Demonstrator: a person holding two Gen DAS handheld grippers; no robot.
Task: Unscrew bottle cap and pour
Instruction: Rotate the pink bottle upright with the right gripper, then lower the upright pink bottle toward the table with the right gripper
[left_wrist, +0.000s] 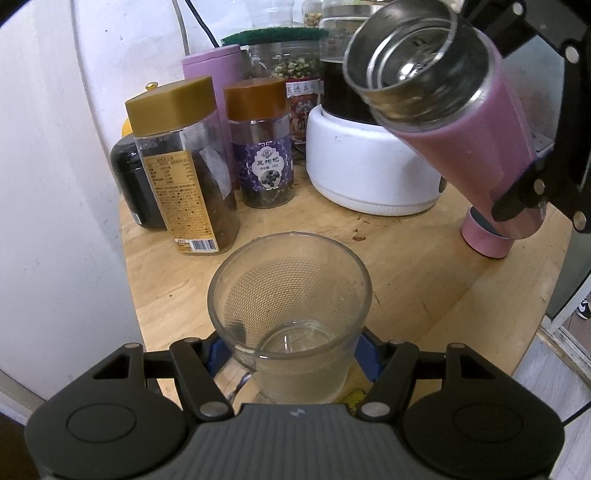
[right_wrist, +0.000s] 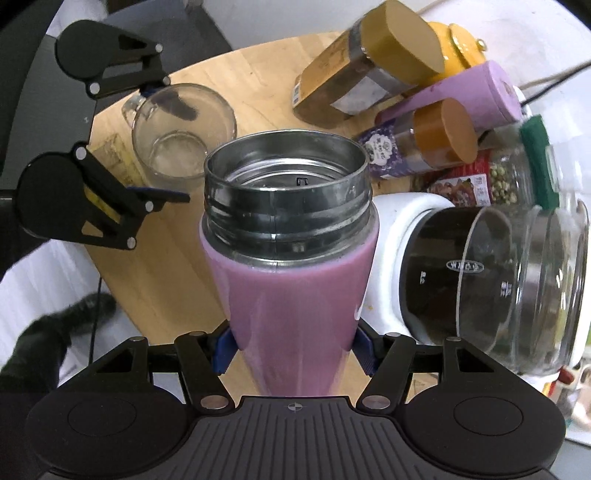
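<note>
My right gripper (right_wrist: 293, 347) is shut on a pink thermos bottle (right_wrist: 291, 280) with an open steel mouth, no cap on. In the left wrist view the pink bottle (left_wrist: 461, 122) hangs tilted at the upper right, mouth toward the glass, above the table. Its pink cap (left_wrist: 485, 236) stands on the table under it. My left gripper (left_wrist: 291, 350) is shut on a clear glass mug (left_wrist: 291, 306) that stands on the round wooden table (left_wrist: 406, 266). The mug (right_wrist: 181, 136) holds a little clear liquid at the bottom.
At the back stand a gold-lidded tea jar (left_wrist: 184, 166), an orange-lidded jar (left_wrist: 264, 147), a purple tin (left_wrist: 214, 66), a black jar (left_wrist: 136, 184) and a white kettle base (left_wrist: 369, 166) with a glass pot (right_wrist: 517, 288). A white wall (left_wrist: 48, 221) is on the left.
</note>
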